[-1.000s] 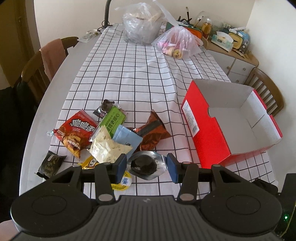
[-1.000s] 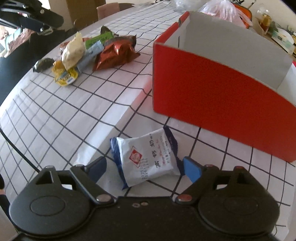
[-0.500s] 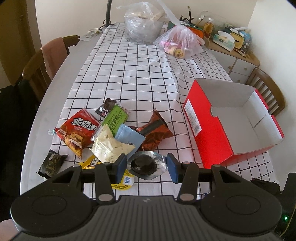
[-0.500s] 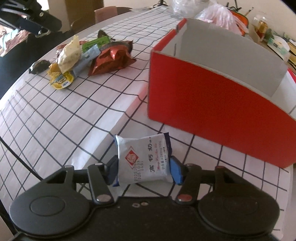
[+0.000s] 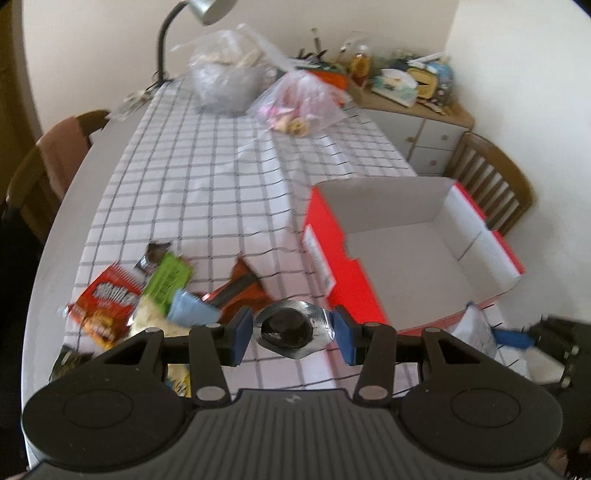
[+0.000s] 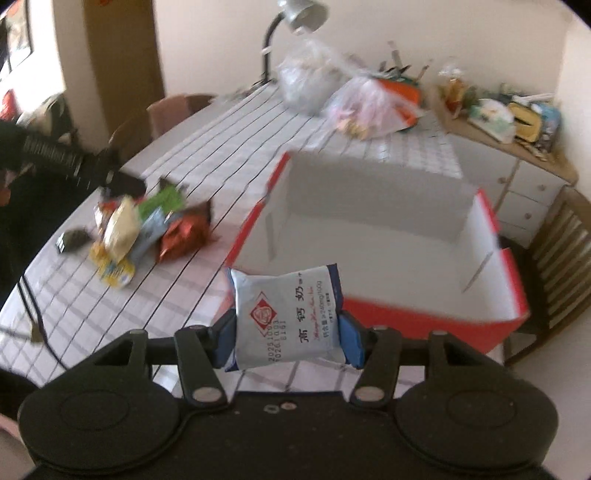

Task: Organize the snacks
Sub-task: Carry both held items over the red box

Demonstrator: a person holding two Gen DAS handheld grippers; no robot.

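Note:
My left gripper [image 5: 293, 332] is shut on a silver foil packet with a dark round centre [image 5: 291, 328], held above the checked tablecloth near the front left corner of the open red box [image 5: 410, 254]. My right gripper [image 6: 288, 338] is shut on a white and blue snack packet [image 6: 286, 317], lifted off the table in front of the red box [image 6: 369, 243]. That packet also shows in the left wrist view [image 5: 476, 330]. A pile of loose snacks [image 5: 155, 291] lies on the left; it also shows in the right wrist view [image 6: 147, 229].
Two plastic bags [image 5: 258, 92] and a desk lamp [image 5: 192, 22] stand at the table's far end. Wooden chairs [image 5: 487, 181] stand on both sides. A cluttered cabinet [image 5: 410, 99] is at the back right. The red box holds nothing.
My right gripper closed on the white and blue packet and lifted it up level with the box rim. My left gripper rose and shifted right with the foil packet.

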